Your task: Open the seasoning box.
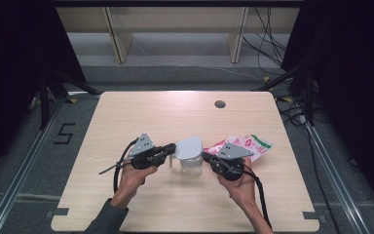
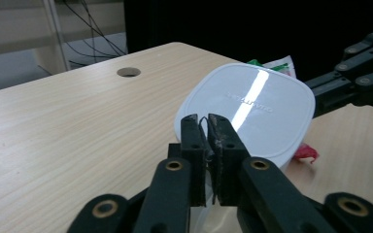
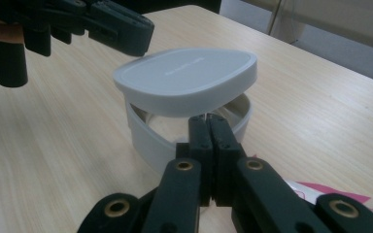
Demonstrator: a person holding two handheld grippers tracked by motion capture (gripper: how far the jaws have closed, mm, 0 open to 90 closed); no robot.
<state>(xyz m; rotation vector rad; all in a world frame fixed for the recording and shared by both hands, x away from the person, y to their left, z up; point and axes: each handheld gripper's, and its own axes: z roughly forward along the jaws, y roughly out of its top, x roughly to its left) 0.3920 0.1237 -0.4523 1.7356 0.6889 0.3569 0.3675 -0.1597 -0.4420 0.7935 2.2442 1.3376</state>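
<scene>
Left gripper (image 2: 208, 120) nearly closed at the lid's (image 2: 252, 109) 9 o'clock edge; right gripper (image 3: 207, 119) clamps the container (image 3: 145, 141) rim at 3 o'clock.

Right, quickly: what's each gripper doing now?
Left gripper: jaws nearly closed at the lid; grip unclear.
Right gripper: closed on the container rim.

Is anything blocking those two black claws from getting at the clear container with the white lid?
Nothing visible does. The left gripper and right gripper are already at opposite sides of the container, whose lid sits lifted and tilted. The pink bag lies behind the right gripper.
</scene>
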